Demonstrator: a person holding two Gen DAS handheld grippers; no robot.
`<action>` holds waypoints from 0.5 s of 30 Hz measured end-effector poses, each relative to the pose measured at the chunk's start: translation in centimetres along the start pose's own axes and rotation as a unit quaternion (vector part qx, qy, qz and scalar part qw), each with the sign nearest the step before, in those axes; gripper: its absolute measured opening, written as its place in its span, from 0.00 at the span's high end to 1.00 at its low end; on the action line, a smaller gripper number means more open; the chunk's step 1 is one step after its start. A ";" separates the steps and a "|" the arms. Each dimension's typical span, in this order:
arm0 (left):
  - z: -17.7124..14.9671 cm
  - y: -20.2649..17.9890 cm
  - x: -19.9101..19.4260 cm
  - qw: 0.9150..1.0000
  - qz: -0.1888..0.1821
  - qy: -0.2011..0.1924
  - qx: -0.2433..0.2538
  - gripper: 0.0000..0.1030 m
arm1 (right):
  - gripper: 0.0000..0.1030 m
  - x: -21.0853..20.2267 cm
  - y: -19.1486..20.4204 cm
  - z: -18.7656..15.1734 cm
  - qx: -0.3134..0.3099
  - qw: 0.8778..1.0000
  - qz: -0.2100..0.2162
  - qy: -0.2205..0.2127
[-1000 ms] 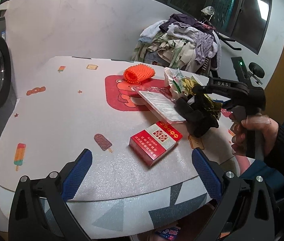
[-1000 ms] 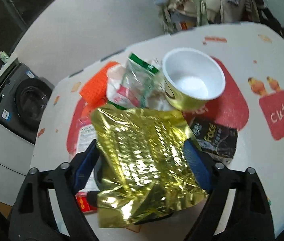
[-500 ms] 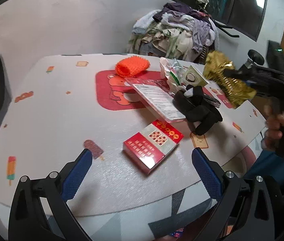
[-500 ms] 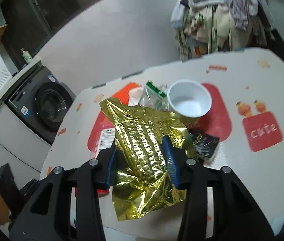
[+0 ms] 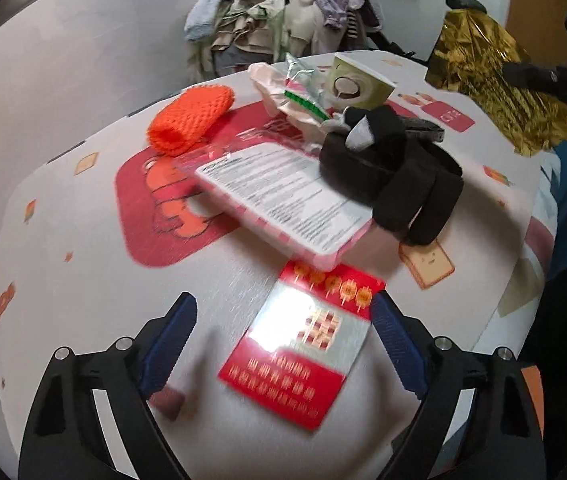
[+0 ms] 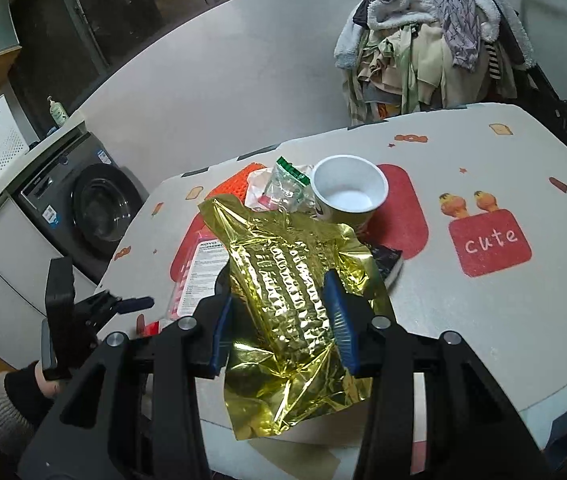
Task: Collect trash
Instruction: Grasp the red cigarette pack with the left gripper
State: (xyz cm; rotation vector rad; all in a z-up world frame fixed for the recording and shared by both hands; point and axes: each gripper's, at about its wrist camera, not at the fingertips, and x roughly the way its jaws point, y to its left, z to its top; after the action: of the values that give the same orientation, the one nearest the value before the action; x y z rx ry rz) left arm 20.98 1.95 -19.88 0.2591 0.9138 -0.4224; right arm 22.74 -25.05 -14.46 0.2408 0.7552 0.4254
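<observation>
right gripper (image 6: 279, 322) clamps gold foil bag (image 6: 295, 300), left gripper (image 5: 281, 340) agape, seemingly over red box (image 5: 303, 356)

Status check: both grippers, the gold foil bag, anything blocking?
Right gripper shut on gold foil bag, lifted off the table. Left gripper open, empty, straddling the red box. Nothing blocking.

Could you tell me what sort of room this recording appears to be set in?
Probably a home laundry or utility room: a front-loading washing machine stands beside the table, and a heap of clothes is piled behind it.
</observation>
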 end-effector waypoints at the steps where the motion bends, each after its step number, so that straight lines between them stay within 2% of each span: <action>1: 0.2 0.0 0.1 1.000 -0.003 0.002 -0.002 0.16 | 0.57 0.0 0.0 0.0 0.000 1.000 0.000 0.000; 4: 0.4 -0.2 0.5 1.000 -0.021 0.009 0.000 0.16 | 0.57 -0.2 -0.2 -0.5 0.001 1.000 -0.002 0.002; 8: -0.3 -1.3 1.1 0.999 -0.027 0.028 0.024 0.18 | 0.57 -0.3 -0.4 -1.1 0.006 1.000 0.001 0.005; 9: -0.5 -1.3 1.3 0.999 -0.027 0.033 0.024 0.26 | 0.57 -0.2 -0.4 -1.2 0.007 1.000 0.002 0.006; 12: -0.8 -1.0 1.4 0.999 -0.020 0.031 0.008 0.36 | 0.57 -0.2 -0.3 -1.7 0.007 1.000 0.000 0.009; 15: -1.4 -0.5 0.4 0.999 -0.025 0.022 -0.026 0.42 | 0.57 -0.3 0.0 -2.3 0.002 1.000 -0.002 0.013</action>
State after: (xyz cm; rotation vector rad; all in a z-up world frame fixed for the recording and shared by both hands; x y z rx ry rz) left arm 19.99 1.94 -21.08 0.1988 0.9742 -0.4405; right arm 20.97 -25.02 -15.88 0.2373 0.7813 0.4245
